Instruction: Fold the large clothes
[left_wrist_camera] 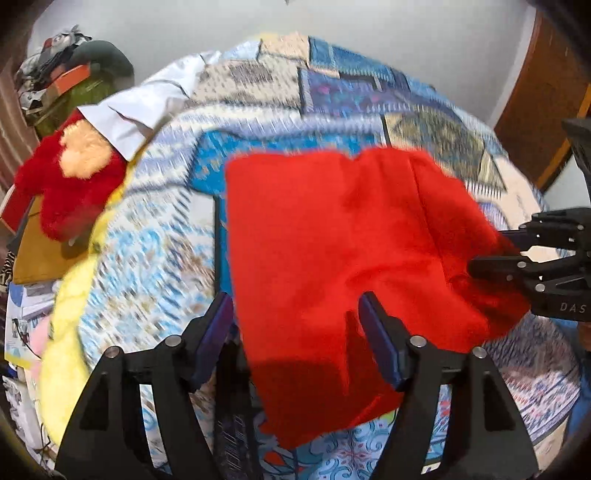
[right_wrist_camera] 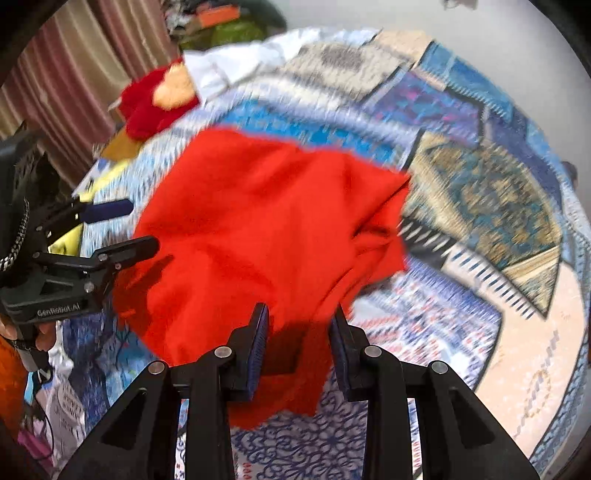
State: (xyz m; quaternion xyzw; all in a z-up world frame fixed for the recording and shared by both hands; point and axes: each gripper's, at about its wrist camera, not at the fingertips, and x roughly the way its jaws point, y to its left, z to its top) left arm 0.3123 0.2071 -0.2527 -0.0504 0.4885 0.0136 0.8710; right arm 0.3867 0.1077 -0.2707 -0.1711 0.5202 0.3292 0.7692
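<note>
A large red garment (left_wrist_camera: 343, 251) lies partly folded on a patterned blue bedspread (left_wrist_camera: 159, 236); it also shows in the right wrist view (right_wrist_camera: 258, 229). My left gripper (left_wrist_camera: 295, 310) is open, its fingers either side of the garment's near left edge. My right gripper (right_wrist_camera: 299, 325) is open over the garment's near right edge, and shows at the right of the left wrist view (left_wrist_camera: 487, 254). The left gripper also shows at the left of the right wrist view (right_wrist_camera: 144, 225). Neither holds the cloth.
A red and tan plush toy (left_wrist_camera: 74, 173) and a white garment (left_wrist_camera: 147, 99) lie at the bed's far left. A cluttered pile (left_wrist_camera: 62, 70) stands beyond them. A white wall (left_wrist_camera: 406, 29) is behind, a wooden door (left_wrist_camera: 535, 103) at right, curtains (right_wrist_camera: 74, 74) at left.
</note>
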